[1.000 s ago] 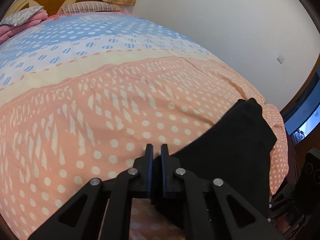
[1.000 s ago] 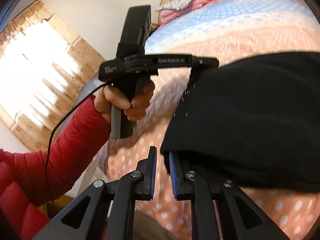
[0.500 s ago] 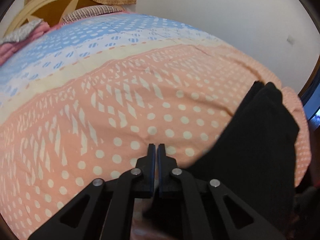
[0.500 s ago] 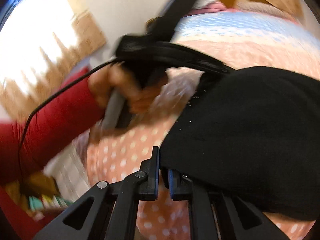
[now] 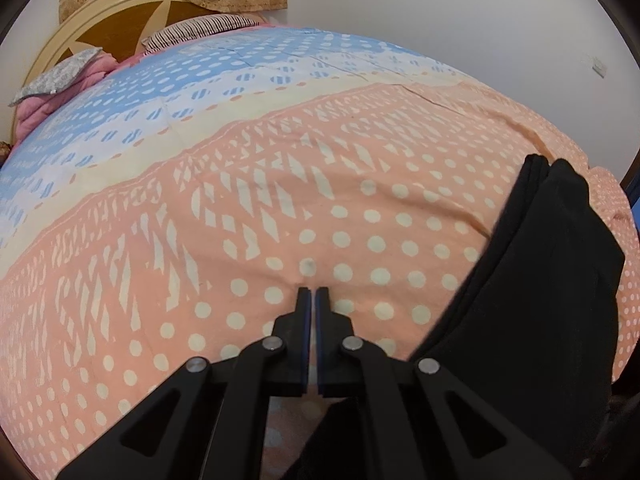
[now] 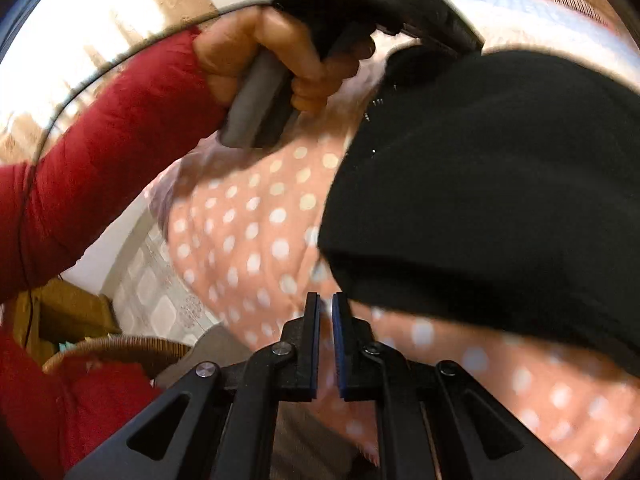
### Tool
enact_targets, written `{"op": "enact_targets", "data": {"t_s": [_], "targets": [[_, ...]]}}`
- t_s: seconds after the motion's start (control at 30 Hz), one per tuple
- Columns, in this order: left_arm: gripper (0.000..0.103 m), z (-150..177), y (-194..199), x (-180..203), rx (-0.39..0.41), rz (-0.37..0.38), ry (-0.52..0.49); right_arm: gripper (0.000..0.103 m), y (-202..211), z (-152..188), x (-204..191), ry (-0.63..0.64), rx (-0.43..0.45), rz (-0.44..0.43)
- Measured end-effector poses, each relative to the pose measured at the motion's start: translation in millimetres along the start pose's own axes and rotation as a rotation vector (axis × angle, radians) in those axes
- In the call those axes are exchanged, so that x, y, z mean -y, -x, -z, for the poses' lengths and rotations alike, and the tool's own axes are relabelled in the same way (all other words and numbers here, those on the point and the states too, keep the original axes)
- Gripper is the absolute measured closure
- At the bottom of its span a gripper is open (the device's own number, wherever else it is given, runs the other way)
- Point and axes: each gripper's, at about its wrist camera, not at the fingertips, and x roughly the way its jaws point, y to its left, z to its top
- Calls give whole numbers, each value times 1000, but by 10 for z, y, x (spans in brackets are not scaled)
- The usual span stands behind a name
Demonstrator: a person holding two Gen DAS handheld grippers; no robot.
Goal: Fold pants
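The black pants [image 5: 532,320] lie folded on the polka-dot bedspread [image 5: 280,200], at the right of the left wrist view. My left gripper [image 5: 310,292] is nearly shut and empty, just left of the pants' edge. In the right wrist view the pants [image 6: 488,184] fill the right side. My right gripper [image 6: 326,298] is nearly shut and empty, just below the pants' near corner. The left gripper's handle [image 6: 264,92] is held in a hand at the pants' far corner.
Pillows [image 5: 64,76] and a headboard [image 5: 112,28] lie at the bed's far end. A wall [image 5: 440,12] runs behind. A wicker basket [image 6: 116,348] and tiled floor [image 6: 160,300] sit below the bed's edge at left. A red sleeve [image 6: 100,152] crosses the left.
Both grippers have let go of the pants and pulled back a little. The pants now rest on the bed. The left gripper has shifted left, off the fabric.
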Motion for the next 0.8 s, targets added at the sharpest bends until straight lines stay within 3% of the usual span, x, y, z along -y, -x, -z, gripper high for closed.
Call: {"op": "enact_targets", "data": {"t_s": [0.07, 0.13, 0.17, 0.23, 0.3, 0.33, 0.63, 0.8], "targets": [[101, 10, 8, 24, 0, -13, -6, 96, 372, -27, -100, 54, 137, -37], [101, -6, 3, 36, -7, -23, -4, 96, 565, -165, -107, 73, 247, 25], [101, -14, 1, 45, -10, -31, -6, 96, 541, -248, -63, 74, 260, 80], [101, -12, 2, 69, -12, -53, -21, 96, 291, -343, 110, 40, 227, 176], [101, 2, -3, 93, -16, -77, -41, 96, 130, -289, 300, -10, 202, 150], [101, 7, -2, 98, -17, -81, -48, 96, 157, -221, 322, -10, 245, 134], [101, -17, -8, 89, -22, -119, -44, 96, 290, 155, 459, -76, 250, 56], [101, -30, -7, 71, -16, -132, -21, 96, 253, 88, 467, -102, 213, 24]]}}
